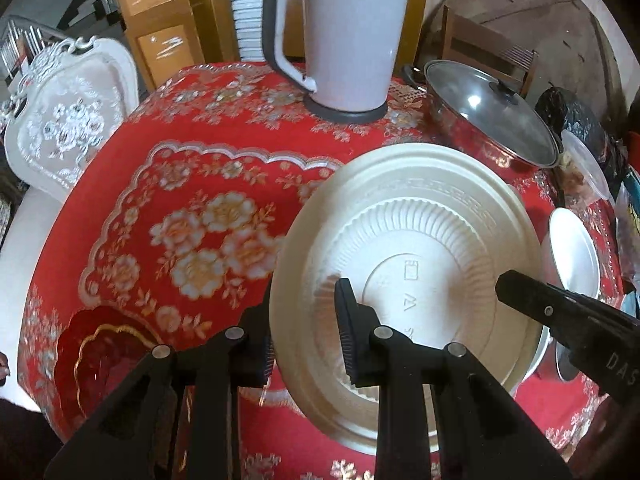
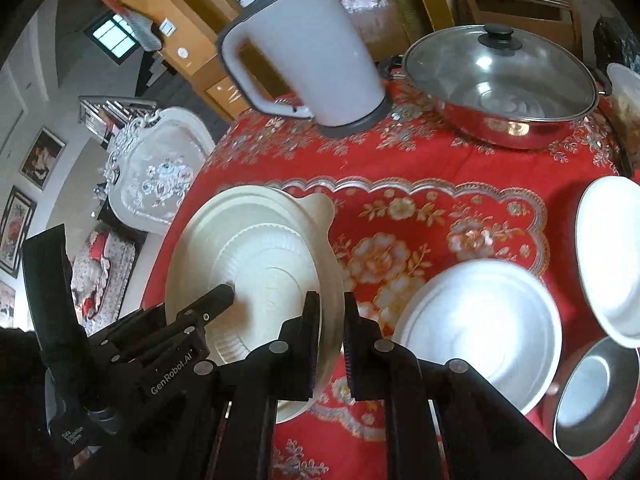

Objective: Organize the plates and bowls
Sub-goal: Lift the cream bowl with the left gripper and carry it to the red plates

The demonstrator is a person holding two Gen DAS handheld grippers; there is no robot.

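The cream plate (image 1: 404, 248) is pinched at its near rim by both tools. In the left wrist view the left tool (image 1: 306, 344) is clamped on the plate's near-left edge, one finger over the ribbed face and the other outside the rim. In the right wrist view the right tool (image 2: 332, 344) is pressed together on the plate's right edge, with the rim caught between the pads. The plate is held tilted above the red floral cloth (image 2: 400, 168) of the counter. To its right, a white bowl (image 2: 480, 332) is seen on the cloth, with a dark-rimmed metal bowl (image 2: 592, 392) at the near right and a white plate (image 2: 612, 256) beyond it. At the far side a white kettle (image 2: 316, 52) is set left of a lidded steel pot (image 2: 504, 92). A red dish (image 1: 100, 356) lies at the near left in the left wrist view. A white chair (image 1: 68, 120) stands beyond the counter's left edge.
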